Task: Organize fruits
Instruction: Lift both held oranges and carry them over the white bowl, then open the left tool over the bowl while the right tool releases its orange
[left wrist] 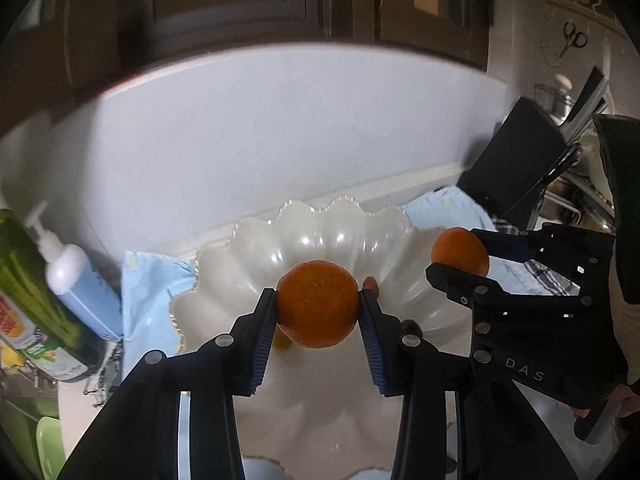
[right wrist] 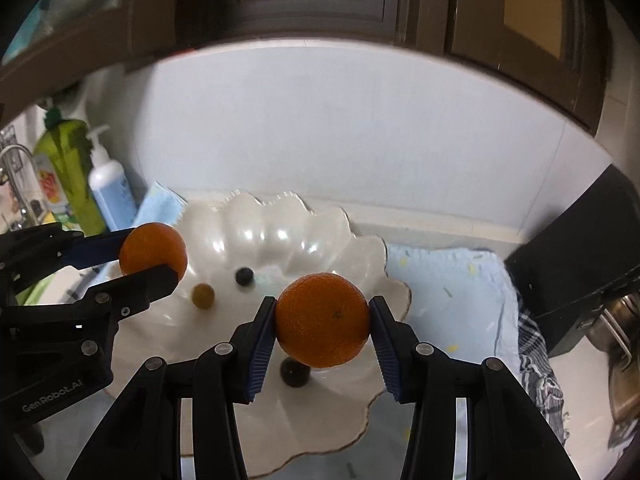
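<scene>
My left gripper (left wrist: 319, 304) is shut on an orange (left wrist: 318, 305) and holds it above a white scalloped bowl (left wrist: 256, 240). My right gripper (right wrist: 322, 320) is shut on a second orange (right wrist: 322, 320) above the same bowl (right wrist: 320, 232). Each gripper shows in the other view: the right one (left wrist: 460, 256) at right with its orange (left wrist: 456, 250), the left one (right wrist: 154, 254) at left with its orange (right wrist: 152, 248). In the bowl lie a yellow-green grape (right wrist: 203, 295) and two dark round fruits (right wrist: 244, 276) (right wrist: 294, 372).
The bowl stands on a light blue cloth (right wrist: 452, 280) on the counter by a white wall. A green bottle (right wrist: 68, 168) and a blue pump bottle (right wrist: 110, 192) stand at left by a sink. A black box (right wrist: 580, 264) and metal pots are at right.
</scene>
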`<action>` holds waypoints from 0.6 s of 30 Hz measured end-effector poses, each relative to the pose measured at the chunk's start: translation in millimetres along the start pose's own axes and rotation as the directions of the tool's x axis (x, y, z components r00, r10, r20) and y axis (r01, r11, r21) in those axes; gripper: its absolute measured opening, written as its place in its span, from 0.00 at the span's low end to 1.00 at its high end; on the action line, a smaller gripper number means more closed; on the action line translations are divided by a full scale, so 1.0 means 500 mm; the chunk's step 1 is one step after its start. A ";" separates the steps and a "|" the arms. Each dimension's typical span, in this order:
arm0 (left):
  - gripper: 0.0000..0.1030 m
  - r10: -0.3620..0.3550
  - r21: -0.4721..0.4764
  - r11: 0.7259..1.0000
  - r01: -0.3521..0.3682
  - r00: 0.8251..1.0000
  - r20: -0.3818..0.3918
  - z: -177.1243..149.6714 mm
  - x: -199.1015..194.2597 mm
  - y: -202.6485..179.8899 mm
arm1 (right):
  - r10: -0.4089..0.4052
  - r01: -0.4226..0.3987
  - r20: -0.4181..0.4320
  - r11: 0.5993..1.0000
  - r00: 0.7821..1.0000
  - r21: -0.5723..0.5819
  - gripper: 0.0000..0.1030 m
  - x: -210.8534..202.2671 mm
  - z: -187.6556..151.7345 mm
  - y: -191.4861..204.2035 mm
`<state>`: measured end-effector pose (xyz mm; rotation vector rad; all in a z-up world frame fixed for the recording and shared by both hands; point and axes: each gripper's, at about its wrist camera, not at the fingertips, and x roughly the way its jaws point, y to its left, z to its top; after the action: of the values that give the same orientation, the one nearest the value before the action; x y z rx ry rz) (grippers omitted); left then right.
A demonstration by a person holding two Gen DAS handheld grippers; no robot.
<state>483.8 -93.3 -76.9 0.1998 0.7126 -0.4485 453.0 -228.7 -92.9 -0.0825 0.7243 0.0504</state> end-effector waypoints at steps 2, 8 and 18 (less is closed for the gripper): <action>0.39 -0.001 -0.002 1.000 0.001 1.000 -0.027 0.003 0.025 0.002 | 0.000 0.000 -0.026 1.000 1.000 -0.006 0.46 0.019 0.002 -0.003; 0.39 0.007 0.017 1.000 -0.005 0.997 -0.075 0.005 0.078 -0.002 | -0.021 0.020 -0.091 1.000 0.996 -0.010 0.46 0.070 0.009 -0.015; 0.41 -0.001 0.028 1.000 0.005 0.990 -0.138 0.009 0.133 -0.003 | -0.013 0.011 -0.151 1.000 0.989 -0.015 0.46 0.112 0.006 -0.018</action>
<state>530.1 -117.8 -118.1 0.2579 0.8422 -0.4506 497.7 -236.4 -127.1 -0.1055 0.8745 0.0379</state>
